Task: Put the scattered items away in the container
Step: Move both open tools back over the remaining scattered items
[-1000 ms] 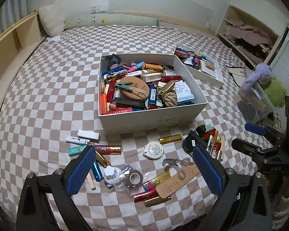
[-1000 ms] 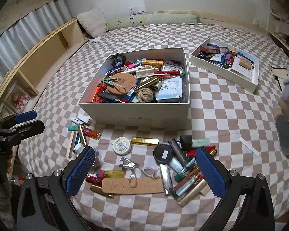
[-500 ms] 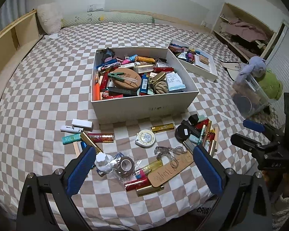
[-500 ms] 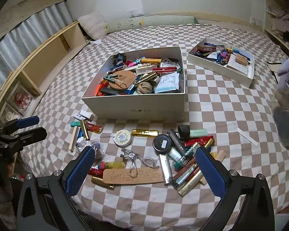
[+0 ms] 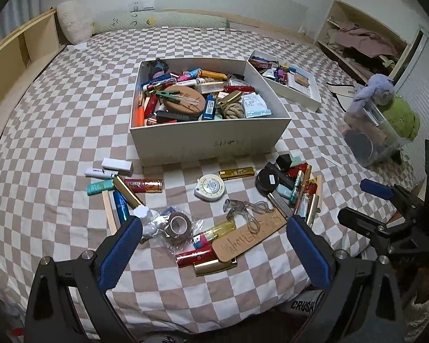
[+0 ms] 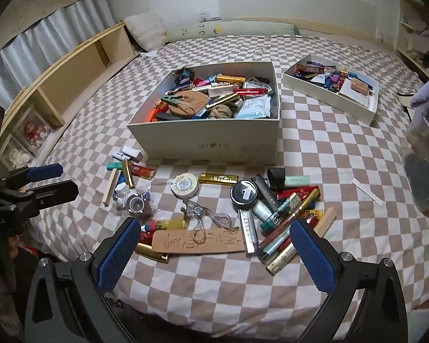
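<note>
Both grippers have drawn back from the box (image 5: 211, 140). The left gripper (image 5: 214, 245) and right gripper (image 6: 214, 245) hang released, empty. Next, I judge: descend onto clutter just ahead, perhaps the tag (image 6: 197, 243).

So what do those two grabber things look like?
Both match. The left gripper and the right gripper each have two long fingers with bumpy blue pads on the inside. The frames behind them are black, with round silver screws at the joints. From the side, the left one shows white lettering on its black body. No cables or sleeves show.
</note>
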Tool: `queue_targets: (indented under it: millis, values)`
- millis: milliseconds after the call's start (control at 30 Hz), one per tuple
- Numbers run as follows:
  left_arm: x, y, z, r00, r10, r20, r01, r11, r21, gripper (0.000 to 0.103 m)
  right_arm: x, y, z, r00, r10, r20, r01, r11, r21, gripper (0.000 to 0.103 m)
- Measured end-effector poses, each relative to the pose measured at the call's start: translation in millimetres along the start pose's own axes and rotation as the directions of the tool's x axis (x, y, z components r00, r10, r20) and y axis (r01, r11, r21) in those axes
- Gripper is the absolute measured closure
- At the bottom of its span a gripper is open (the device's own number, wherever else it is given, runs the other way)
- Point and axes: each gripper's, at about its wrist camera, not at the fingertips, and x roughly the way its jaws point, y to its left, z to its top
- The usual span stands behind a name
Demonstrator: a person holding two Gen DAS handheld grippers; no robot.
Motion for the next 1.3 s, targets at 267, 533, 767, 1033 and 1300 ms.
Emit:
queue_targets:
  millis: [267,533,767,1033,1300]
  values:
    - [3.7,0.5,-20.4,1.0,-0.014,0.007,0.014,0.999,-0.04,0.002,0.0,8.8,-16.9,1.0,-0.024,-0.001,0.024,0.999,-0.041,0.0]
    - [3.6,-5.7,-38.5,1.0,0.02,0.015,-0.019,0.999,-0.029,0.002,-1.0,19.3,-33.2,0.998,-0.06,0.003,0.06,0.993,-0.1,0.0]
    - [1.7,-4.1,-55.4,1.0,0.02,0.023,-0.019,0.998,-0.053,0.002,1.5,22.4,-47.4,0.998,-0.068,-0.008,0.067,0.991,-0.115,0.0]
    - [-0.7,-1.2,-72.3,0.998,0.044,0.044,-0.041,0.997,-0.061,0.002,6.5,26.6,-60.0,0.995,-0.098,-0.021,0.094,0.986,-0.135,0.0]
    - [8.2,5.0,-86.4,0.999,0.039,0.014,-0.038,0.996,-0.084,0.002,-1.2,30.7,-60.7,0.996,-0.092,0.011,0.093,0.99,-0.108,0.0]
